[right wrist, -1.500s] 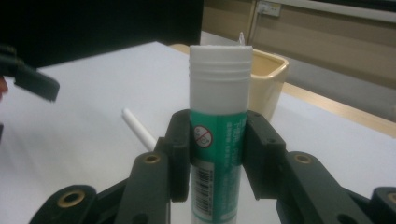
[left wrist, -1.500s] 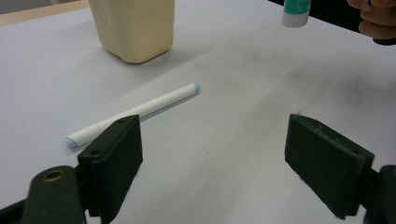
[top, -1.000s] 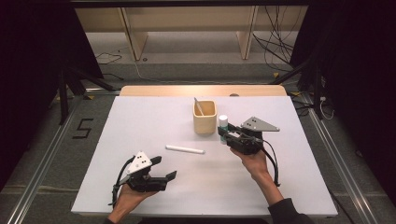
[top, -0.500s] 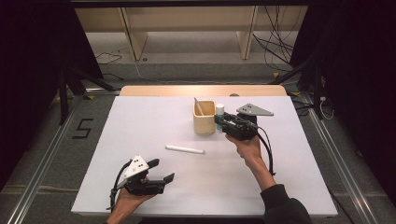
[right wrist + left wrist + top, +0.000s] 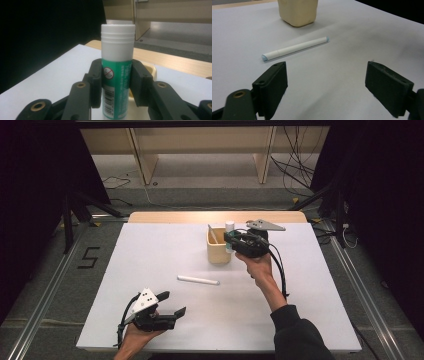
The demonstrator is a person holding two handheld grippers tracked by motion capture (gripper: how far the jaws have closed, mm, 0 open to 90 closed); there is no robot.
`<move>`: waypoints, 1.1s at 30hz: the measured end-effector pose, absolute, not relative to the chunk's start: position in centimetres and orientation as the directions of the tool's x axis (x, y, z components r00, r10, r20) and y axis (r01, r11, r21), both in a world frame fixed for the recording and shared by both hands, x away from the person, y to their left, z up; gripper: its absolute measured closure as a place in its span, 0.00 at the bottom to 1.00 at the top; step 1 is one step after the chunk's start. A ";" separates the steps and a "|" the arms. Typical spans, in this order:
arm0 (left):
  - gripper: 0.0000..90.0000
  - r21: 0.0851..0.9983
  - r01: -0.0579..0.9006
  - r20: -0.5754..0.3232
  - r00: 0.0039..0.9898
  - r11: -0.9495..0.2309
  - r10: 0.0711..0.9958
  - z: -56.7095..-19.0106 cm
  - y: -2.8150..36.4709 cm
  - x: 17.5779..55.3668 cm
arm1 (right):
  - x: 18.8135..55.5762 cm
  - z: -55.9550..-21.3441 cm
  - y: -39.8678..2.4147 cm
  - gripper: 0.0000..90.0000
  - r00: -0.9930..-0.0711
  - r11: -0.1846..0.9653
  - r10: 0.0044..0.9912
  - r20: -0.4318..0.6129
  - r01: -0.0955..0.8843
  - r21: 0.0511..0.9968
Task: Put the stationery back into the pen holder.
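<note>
A green glue stick [image 5: 116, 75] with a white cap [image 5: 229, 226] stands upright between the pads of my right gripper [image 5: 231, 240], which is shut on it. It hangs at the right rim of the tan cup [image 5: 218, 251]; a thin stick leans inside the cup. A white pen [image 5: 198, 280] lies flat on the white table mid-way between the hands, and it also lies ahead of my left jaws as the white pen [image 5: 295, 48]. My left gripper [image 5: 171, 304] rests low near the front left, open with nothing between its pads.
The white table top [image 5: 150, 250] ends in a wooden strip at the far edge [image 5: 175, 216]. A black cable [image 5: 280, 270] trails from the right gripper along the forearm. Dark floor rails run down both sides of the table.
My right gripper has carried the glue stick up and left, from beside the cup to its right rim. The left hand has drifted slightly toward the front edge.
</note>
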State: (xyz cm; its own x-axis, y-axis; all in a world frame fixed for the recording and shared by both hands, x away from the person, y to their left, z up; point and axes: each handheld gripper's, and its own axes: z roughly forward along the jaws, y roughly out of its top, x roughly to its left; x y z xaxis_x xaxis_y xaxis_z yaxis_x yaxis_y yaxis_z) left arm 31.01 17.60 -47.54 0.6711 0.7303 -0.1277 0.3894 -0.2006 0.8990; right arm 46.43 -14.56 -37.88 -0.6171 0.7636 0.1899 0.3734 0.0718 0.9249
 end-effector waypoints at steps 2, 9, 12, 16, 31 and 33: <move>0.20 0.901 0.387 -0.127 0.668 -0.196 0.734 -47.6 17.7 31.0 | 46.8 -37.6 -14.4 0.73 -0.614 0.072 0.767 0.189 0.374 0.925; 0.20 0.903 0.385 -0.128 0.662 -0.189 0.738 -47.6 17.9 30.9 | 48.1 -37.0 -13.8 0.73 -0.597 0.067 0.780 0.191 0.382 0.922; 0.20 0.904 0.385 -0.128 0.659 -0.186 0.741 -47.6 18.0 30.9 | 48.6 -36.9 -13.5 0.73 -0.593 0.071 0.784 0.186 0.382 0.921; 0.20 0.905 0.384 -0.126 0.658 -0.186 0.742 -47.6 18.1 30.8 | 49.1 -36.6 -13.3 0.73 -0.585 0.067 0.789 0.188 0.386 0.920; 0.19 0.912 0.375 -0.134 0.653 -0.165 0.746 -47.6 18.4 30.7 | 51.2 -36.3 -11.6 0.73 -0.556 0.090 0.815 0.165 0.402 0.911; 0.19 0.912 0.374 -0.130 0.654 -0.169 0.745 -47.6 18.4 30.7 | 51.4 -36.4 -11.4 0.73 -0.551 0.089 0.818 0.167 0.407 0.909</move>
State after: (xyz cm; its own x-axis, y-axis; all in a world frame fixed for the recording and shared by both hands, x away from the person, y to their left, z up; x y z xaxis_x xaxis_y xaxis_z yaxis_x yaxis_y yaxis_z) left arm 30.71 18.43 -47.63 0.6540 0.7452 -0.1301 0.3736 -0.1686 0.9122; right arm 51.41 -11.44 -36.39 -0.5507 0.8178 0.1670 0.4073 0.0887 0.9090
